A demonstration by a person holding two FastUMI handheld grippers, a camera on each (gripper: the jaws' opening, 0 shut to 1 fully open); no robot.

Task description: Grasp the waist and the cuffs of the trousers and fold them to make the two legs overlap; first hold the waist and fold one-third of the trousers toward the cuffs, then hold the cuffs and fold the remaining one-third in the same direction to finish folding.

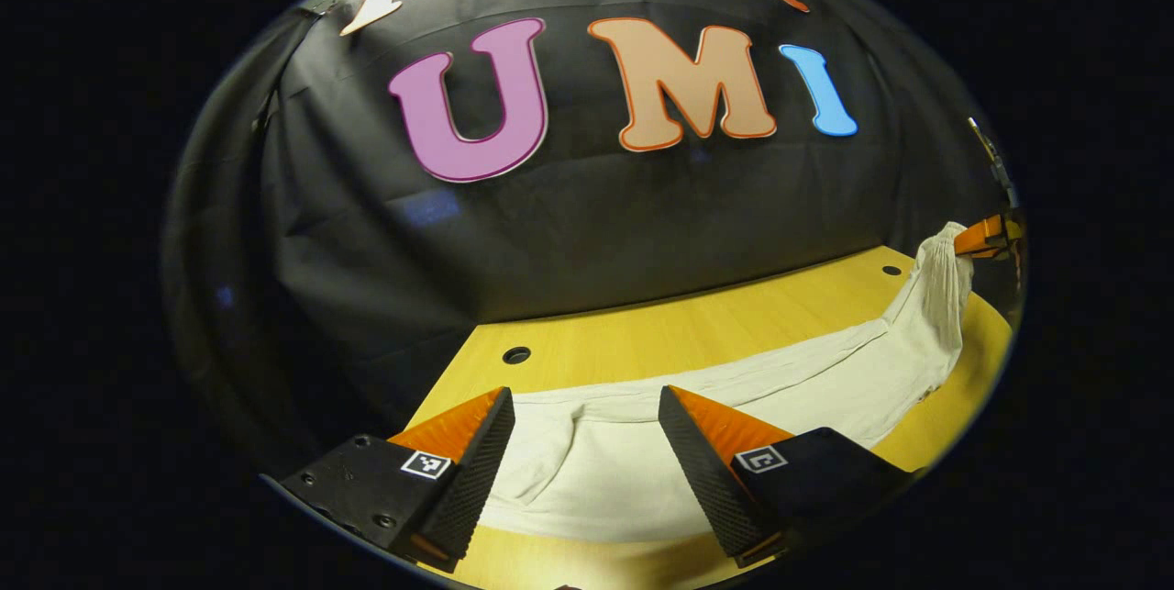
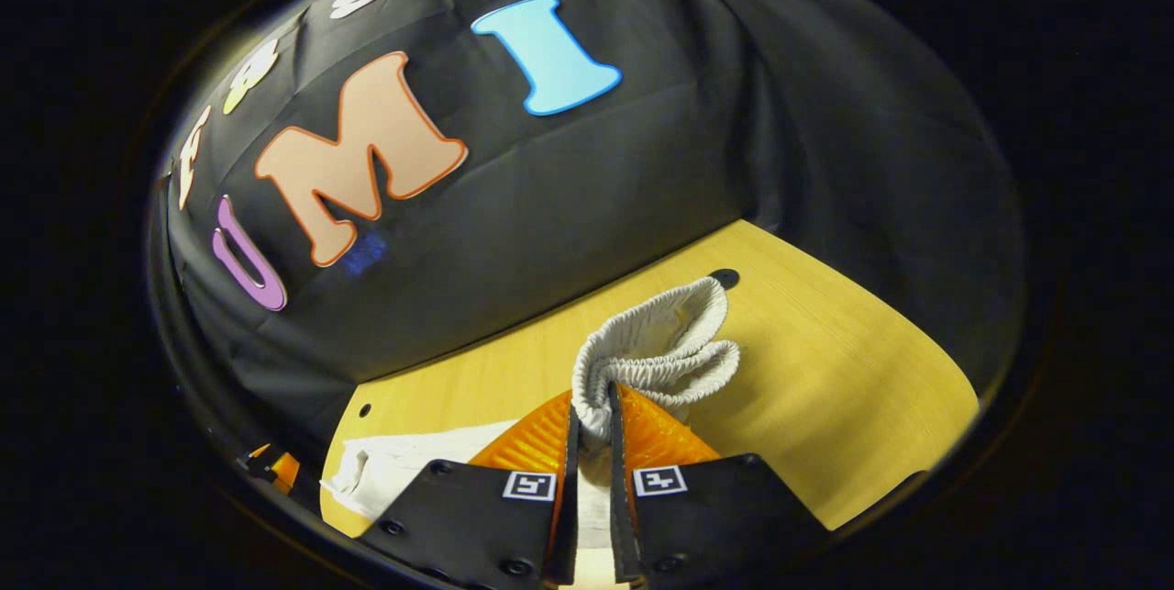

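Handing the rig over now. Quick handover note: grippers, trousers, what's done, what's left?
Right gripper: shut on the waist, elastic bunched and lifted off the table.
Left gripper: open, fingers either side of the cuffs end, nothing pinched.
Trousers: laid out lengthwise on the table, legs apparently overlapped.
Done: waist grasped.
Left: carry the waist one-third toward the cuffs, then grip the cuffs and fold the last third.

Left tool [image 1: 585, 406] w/ fingers spread wide, cloth between them but not pinched. Pale trousers [image 1: 734, 397] stretch across the yellow tabletop [image 1: 679, 324] twd far right, where the other tool [image 1: 980, 239] has one end gathered & lifted.
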